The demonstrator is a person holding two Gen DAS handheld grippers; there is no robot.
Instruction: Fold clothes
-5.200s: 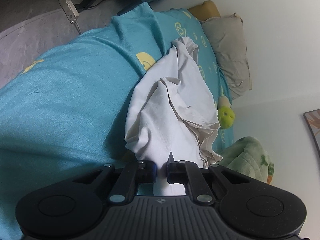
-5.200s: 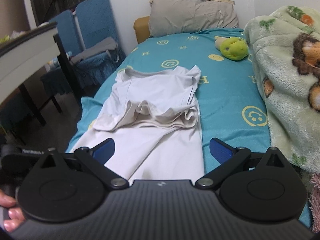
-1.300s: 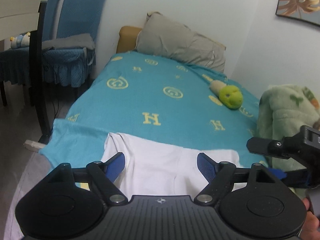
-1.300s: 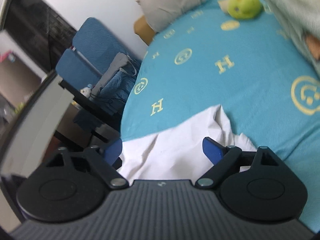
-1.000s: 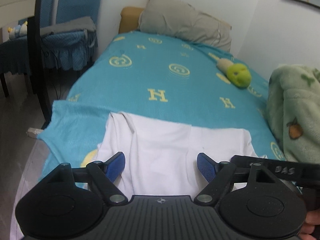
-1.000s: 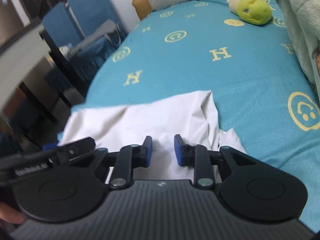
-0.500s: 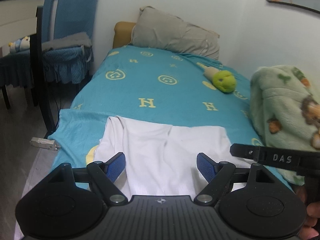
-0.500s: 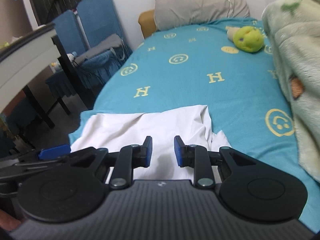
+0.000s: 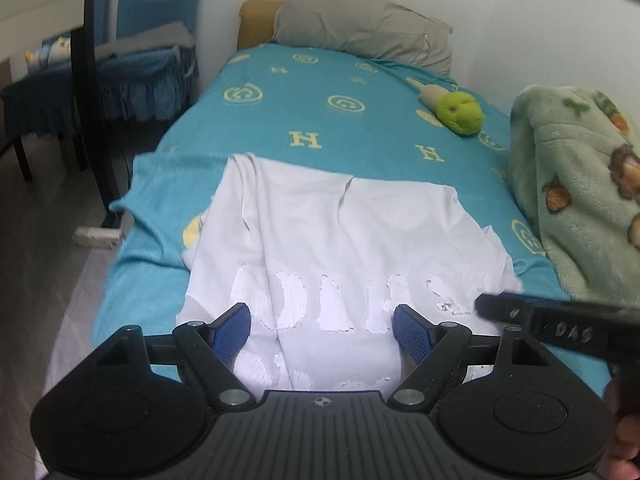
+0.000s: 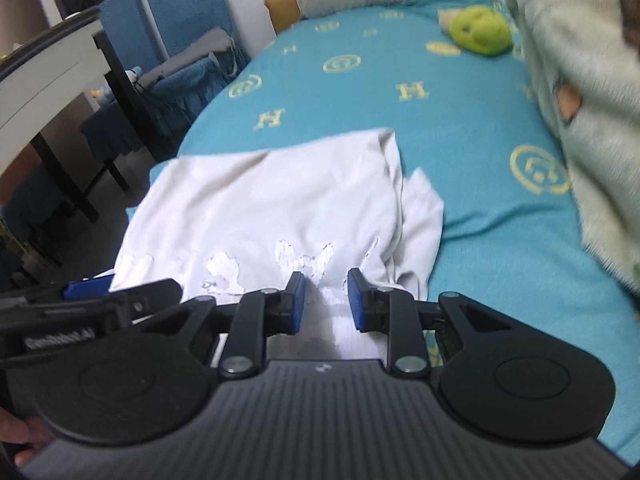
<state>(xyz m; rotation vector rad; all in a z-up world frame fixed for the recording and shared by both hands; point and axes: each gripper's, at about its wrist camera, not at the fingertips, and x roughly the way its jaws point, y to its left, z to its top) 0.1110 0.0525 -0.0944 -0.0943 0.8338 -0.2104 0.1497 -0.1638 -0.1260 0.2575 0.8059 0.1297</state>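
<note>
A white shirt (image 9: 328, 236) lies folded on the near end of a teal bed (image 9: 340, 120); it also shows in the right wrist view (image 10: 264, 208). My left gripper (image 9: 322, 334) is open and empty, hovering over the shirt's near edge. My right gripper (image 10: 325, 300) has its jaws close together with a narrow gap, over the shirt's near right part; white cloth shows between them, but I cannot tell if it is pinched. The right gripper's body also shows at the right of the left wrist view (image 9: 560, 324).
A green plush toy (image 9: 460, 110), a grey pillow (image 9: 360, 36) and a green fleece blanket (image 9: 580, 184) lie on the bed. Blue chairs (image 10: 180, 32) and a table (image 10: 44, 76) stand to the left, with floor beside the bed.
The shirt went from spread out and crumpled to folded at the near end. The left gripper opened. The right gripper's jaws closed to a narrow gap about a second ago and stay so.
</note>
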